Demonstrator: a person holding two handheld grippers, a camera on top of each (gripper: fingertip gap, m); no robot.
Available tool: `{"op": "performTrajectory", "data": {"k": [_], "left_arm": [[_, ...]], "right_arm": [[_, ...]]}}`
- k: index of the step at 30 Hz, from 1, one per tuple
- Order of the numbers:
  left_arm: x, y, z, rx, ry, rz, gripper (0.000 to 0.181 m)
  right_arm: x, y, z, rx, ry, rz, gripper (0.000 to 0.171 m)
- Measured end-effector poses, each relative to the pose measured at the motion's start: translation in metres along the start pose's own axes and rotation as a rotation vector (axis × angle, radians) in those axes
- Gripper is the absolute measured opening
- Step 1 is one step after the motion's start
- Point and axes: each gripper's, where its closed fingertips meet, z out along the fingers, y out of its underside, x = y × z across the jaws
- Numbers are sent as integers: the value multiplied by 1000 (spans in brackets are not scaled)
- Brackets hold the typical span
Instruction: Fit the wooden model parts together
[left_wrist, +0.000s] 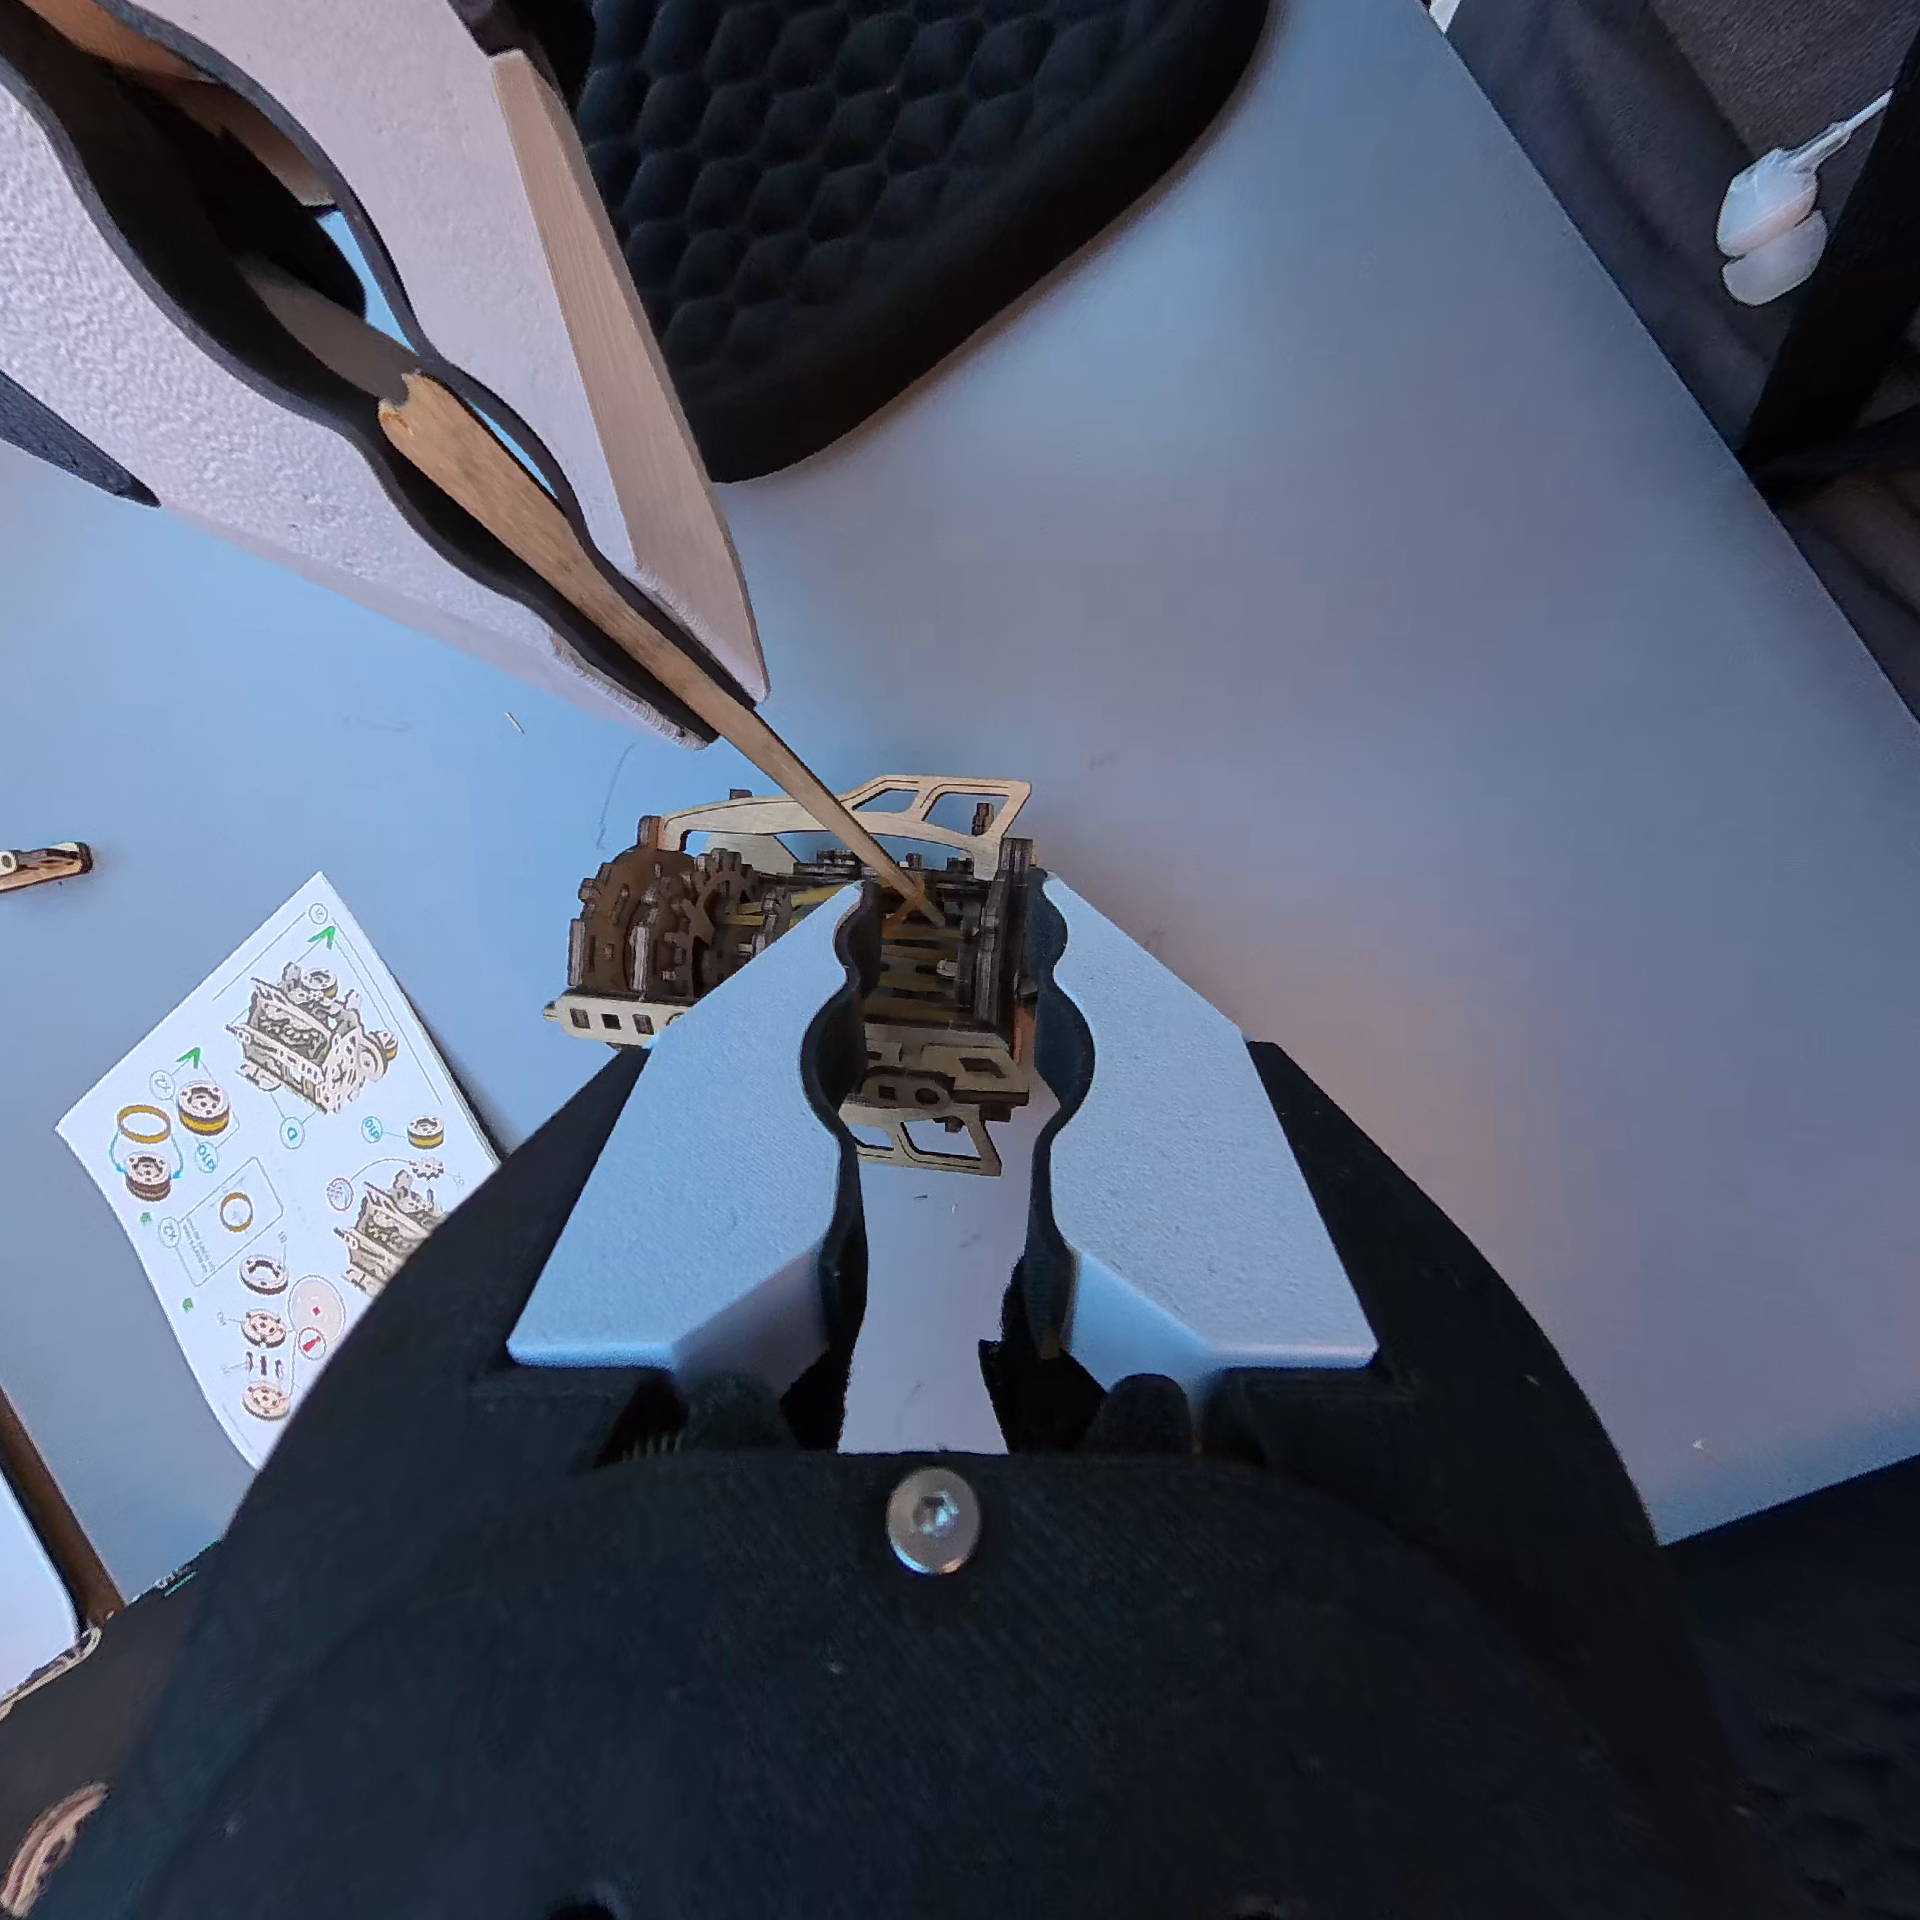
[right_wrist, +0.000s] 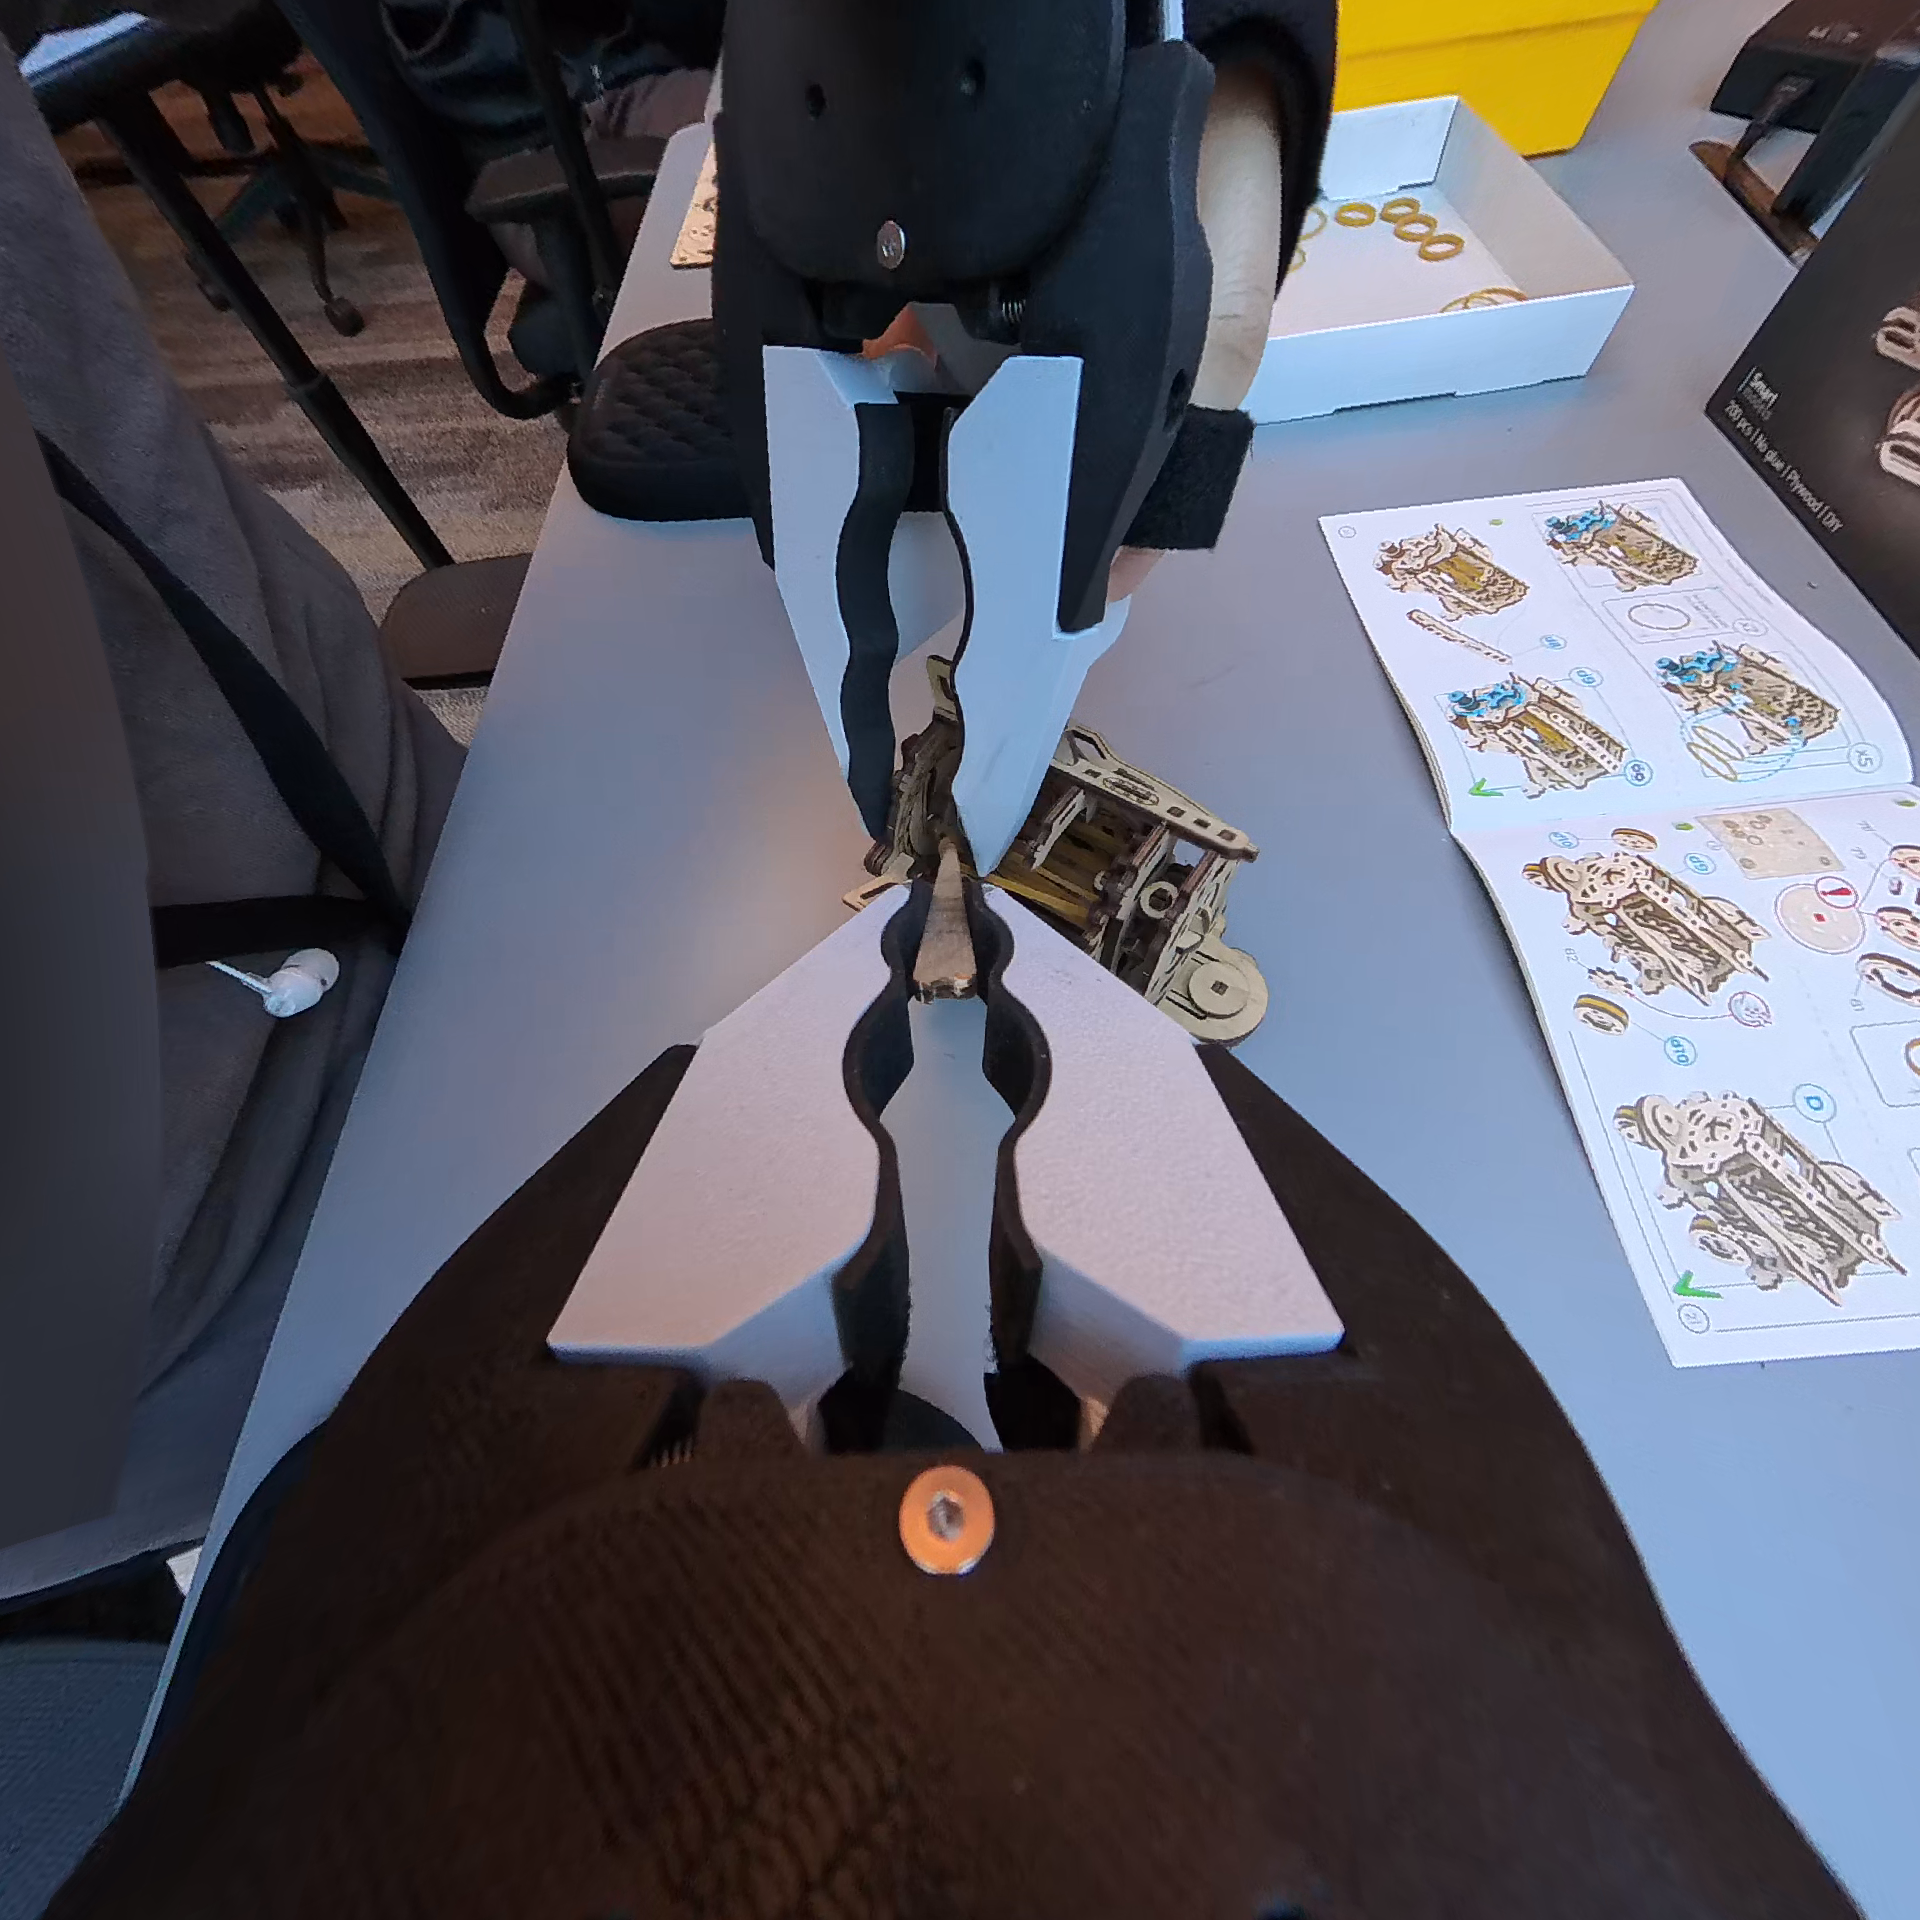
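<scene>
In the right wrist view, nearest the camera, the right gripper (right_wrist: 943, 940) is seen closed down on a thin wooden stick (right_wrist: 943, 961), whose flat butt end is pinched between the pads while its pointed end is aimed away into the wooden model (right_wrist: 1122, 894). In the left wrist view the same stick (left_wrist: 665, 649) is shown running down from the upper left, its tip buried in the model's (left_wrist: 831, 935) top, near what appear to be yellow bands.

Just beyond, the model is rested on the grey table (left_wrist: 1403, 831), and its near end is straddled by the left gripper (left_wrist: 948, 914), whose jaws are narrowed around the frame; whether it is firmly gripped cannot be told.

The model is judged largely assembled: gears, side plates and a wheel are already joined. The stick's work inside is judged unfinished.

Farther right, an instruction sheet (right_wrist: 1662, 831) is laid open, and a white tray (right_wrist: 1507, 322) with loose yellow rings (right_wrist: 1403, 223) is placed beyond, suggesting pieces are left.
</scene>
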Motion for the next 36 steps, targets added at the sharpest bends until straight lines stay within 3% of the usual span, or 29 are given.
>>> {"op": "performTrajectory", "data": {"k": [7, 21, 25, 36], "left_arm": [[-12, 1, -1, 31, -105, -72, 26], [-43, 14, -7, 250, -415, -314, 22], [-43, 16, -8, 299, -440, -329, 23], [-39, 16, -7, 185, -434, -251, 18]], "right_arm": [[11, -4, -5, 7, 4, 9, 5], [40, -12, -1, -131, 24, -49, 5], [44, -13, -1, -156, 16, -49, 5], [35, -14, 2, -229, 87, -151, 5]]}}
